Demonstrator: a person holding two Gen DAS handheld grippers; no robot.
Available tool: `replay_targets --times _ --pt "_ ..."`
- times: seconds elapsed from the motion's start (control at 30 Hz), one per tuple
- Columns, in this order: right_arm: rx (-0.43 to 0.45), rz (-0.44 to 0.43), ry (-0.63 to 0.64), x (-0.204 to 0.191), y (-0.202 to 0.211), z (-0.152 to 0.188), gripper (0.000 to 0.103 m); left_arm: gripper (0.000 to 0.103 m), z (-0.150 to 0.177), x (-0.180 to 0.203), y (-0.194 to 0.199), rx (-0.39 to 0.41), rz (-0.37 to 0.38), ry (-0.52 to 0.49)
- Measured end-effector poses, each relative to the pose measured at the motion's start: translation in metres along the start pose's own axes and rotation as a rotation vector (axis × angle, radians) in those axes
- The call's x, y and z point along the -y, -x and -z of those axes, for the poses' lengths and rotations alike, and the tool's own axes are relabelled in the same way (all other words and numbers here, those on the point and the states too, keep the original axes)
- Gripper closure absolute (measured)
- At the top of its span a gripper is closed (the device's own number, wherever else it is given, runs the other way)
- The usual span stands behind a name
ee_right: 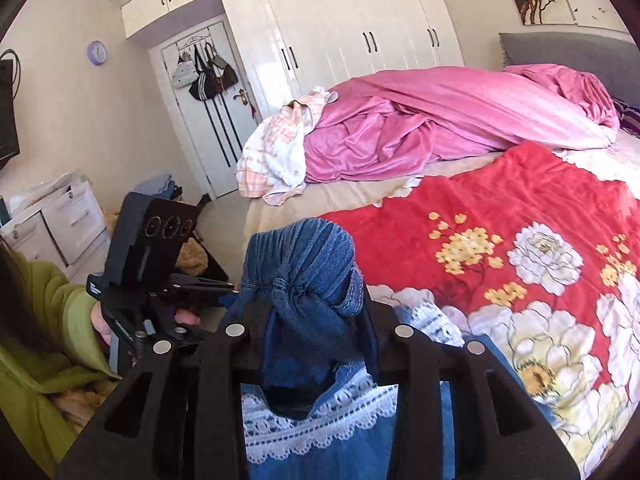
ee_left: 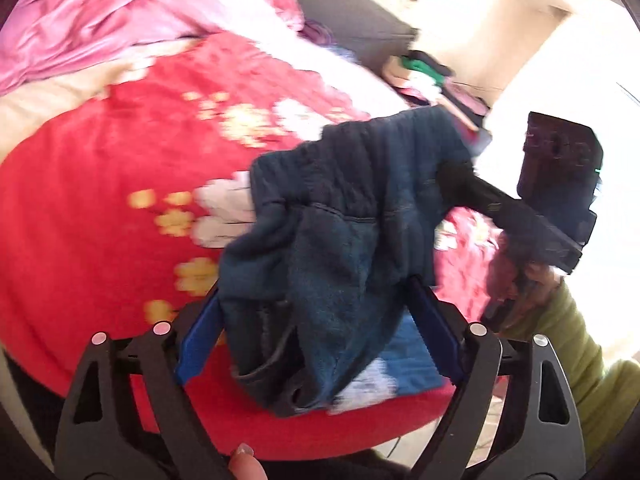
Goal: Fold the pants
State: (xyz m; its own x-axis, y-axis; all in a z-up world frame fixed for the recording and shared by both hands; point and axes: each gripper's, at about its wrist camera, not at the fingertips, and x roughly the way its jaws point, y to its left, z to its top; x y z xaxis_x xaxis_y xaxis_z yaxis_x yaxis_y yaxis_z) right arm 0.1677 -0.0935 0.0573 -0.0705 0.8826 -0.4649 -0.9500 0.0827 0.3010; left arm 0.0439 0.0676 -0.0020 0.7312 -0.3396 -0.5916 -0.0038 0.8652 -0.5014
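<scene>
The right tongs (ee_right: 316, 320) are clamped on the bunched waistband of the blue jeans (ee_right: 304, 264). The left tongs (ee_left: 316, 320) stand wide around loose denim. The jeans hang over the red flowered blanket (ee_right: 500, 208), not yet folded.

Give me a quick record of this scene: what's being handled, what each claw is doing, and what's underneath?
Item handled: blue denim pants, bunched up and lifted
Right claw: closed on the gathered waistband
Left claw: fingers wide apart, pants cloth hanging between them; grip unclear
Surface below: red flowered blanket on a bed
Also on bed: pink quilt, crumpled
Fold state: not folded yet
Person: green sleeve visible
</scene>
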Motion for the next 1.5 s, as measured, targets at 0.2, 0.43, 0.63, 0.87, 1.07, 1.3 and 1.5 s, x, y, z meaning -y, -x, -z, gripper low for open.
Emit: replay_targets --times 0.2,0.43,0.63,0.87,1.07,1.3,1.5 --pt "0.065 0.098 -0.148 0.021 0.057 0.042 0.039 0.024 0.019 0.045 -0.006 -0.043 0.227 -0.185" --pt "0.139 0.209 -0.216 0.008 0.079 0.051 0.025 0.023 0.004 0.025 0.002 0.048 0.094 -0.179" --pt "-0.078 0.348 -0.174 -0.024 0.026 0.063 0.024 0.023 0.011 0.017 -0.036 -0.053 -0.182 -0.244" --pt "-0.261 0.525 -0.228 -0.010 0.008 0.120 0.023 0.020 0.047 0.013 -0.061 -0.175 -0.214 -0.283" --pt "-0.140 0.510 -0.327 -0.018 0.027 0.116 0.017 0.020 0.040 0.018 -0.043 -0.135 -0.217 -0.284" --pt "-0.022 0.528 -0.307 -0.048 0.057 0.100 0.010 0.019 0.032 0.030 -0.028 -0.090 -0.215 -0.291" --pt "-0.026 0.553 -0.344 -0.049 0.060 0.103 0.008 0.016 0.024 0.030 -0.022 -0.069 -0.227 -0.276"
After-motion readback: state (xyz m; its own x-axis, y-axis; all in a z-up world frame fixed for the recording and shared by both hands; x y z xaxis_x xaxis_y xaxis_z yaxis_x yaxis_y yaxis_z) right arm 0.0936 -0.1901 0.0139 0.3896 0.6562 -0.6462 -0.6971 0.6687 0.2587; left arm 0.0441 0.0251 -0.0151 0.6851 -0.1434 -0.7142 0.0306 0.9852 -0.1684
